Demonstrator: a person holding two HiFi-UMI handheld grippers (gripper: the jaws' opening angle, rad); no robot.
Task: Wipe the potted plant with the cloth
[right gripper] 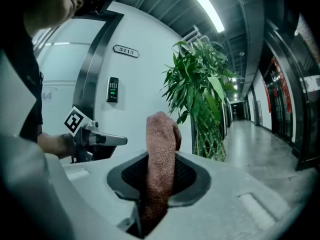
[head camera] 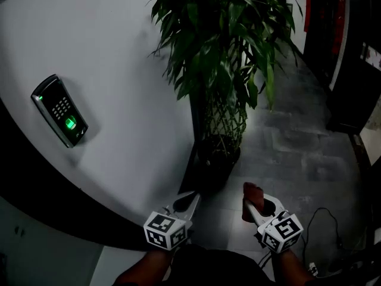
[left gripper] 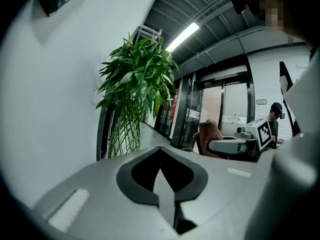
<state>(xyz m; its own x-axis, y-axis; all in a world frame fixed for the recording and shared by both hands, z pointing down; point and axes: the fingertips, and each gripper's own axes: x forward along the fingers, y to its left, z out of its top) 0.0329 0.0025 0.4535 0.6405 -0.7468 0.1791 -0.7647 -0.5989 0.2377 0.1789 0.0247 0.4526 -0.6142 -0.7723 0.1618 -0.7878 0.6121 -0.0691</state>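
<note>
In the head view, my left gripper (head camera: 189,200) sits at the lower middle of the frame with its jaws pressed together and empty. My right gripper (head camera: 259,208) is just to the right of it, clamped on the brown cloth (head camera: 252,192), which sticks up past the tips. The potted plant (head camera: 223,46) fills the upper middle, and its dark pot (head camera: 215,157) stands on the floor just above both grippers. The white wall (head camera: 119,70) curves in along the left, edged by a dark strip beside the pot, with a keypad (head camera: 60,110) on it at centre left. Grey floor tiles (head camera: 297,154) lie bare to the right of the pot. A cable (head camera: 326,218) loops at lower right.

In the left gripper view, my jaws (left gripper: 161,178) meet in a closed seam at the bottom centre. The plant (left gripper: 137,79) rises at upper left, tight against the wall (left gripper: 50,109). The right gripper (left gripper: 235,145) and its cloth (left gripper: 209,133) show at centre right, apart from the leaves, with glass doors (left gripper: 200,114) behind.

In the right gripper view, my jaws (right gripper: 157,186) pinch the cloth (right gripper: 162,136), which stands upright at the centre. The plant (right gripper: 200,89) is right of it, not touching. The left gripper (right gripper: 100,140) sits at centre left below the keypad (right gripper: 112,89). A long corridor floor (right gripper: 260,149) runs off bare at the right.
</note>
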